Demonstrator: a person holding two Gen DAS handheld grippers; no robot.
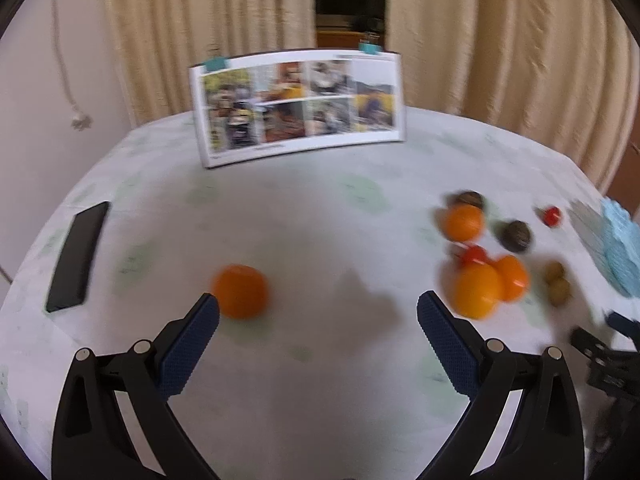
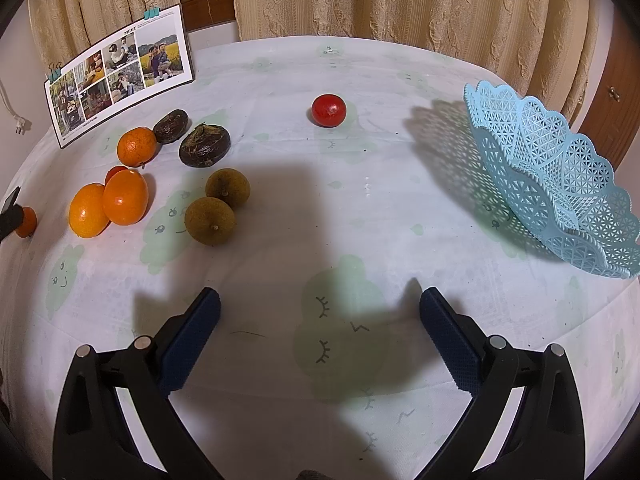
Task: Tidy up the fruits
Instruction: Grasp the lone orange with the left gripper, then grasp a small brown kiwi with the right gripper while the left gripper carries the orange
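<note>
Tabletop: a round tabletop under a pale cloth printed with faint green cartoon faces.
Basket: an openwork light-blue plastic basket with a scalloped rim, tipped on its edge at 3 o'clock in the right wrist view; its inside cannot be seen.
Fruit cluster: at 10 o'clock in the right wrist view, two glossy oval orange fruits touching each other, a dimpled round mandarin, two dark, rough brown bulbs, and two dull olive-brown round fruits side by side.
Red fruit: a smooth, shiny red tomato alone at 12 o'clock, well apart from the cluster.
Lone orange: a round orange, blurred, just beyond the left finger's tip in the left wrist view.
Left gripper: jaws wide apart, ribbed blue pads, holding nothing.
Right gripper: jaws wide apart above bare cloth, holding nothing.
Backdrop: a photo card held upright with clips, a flat black slab at 9 o'clock in the left view, beige embossed curtains.
</note>
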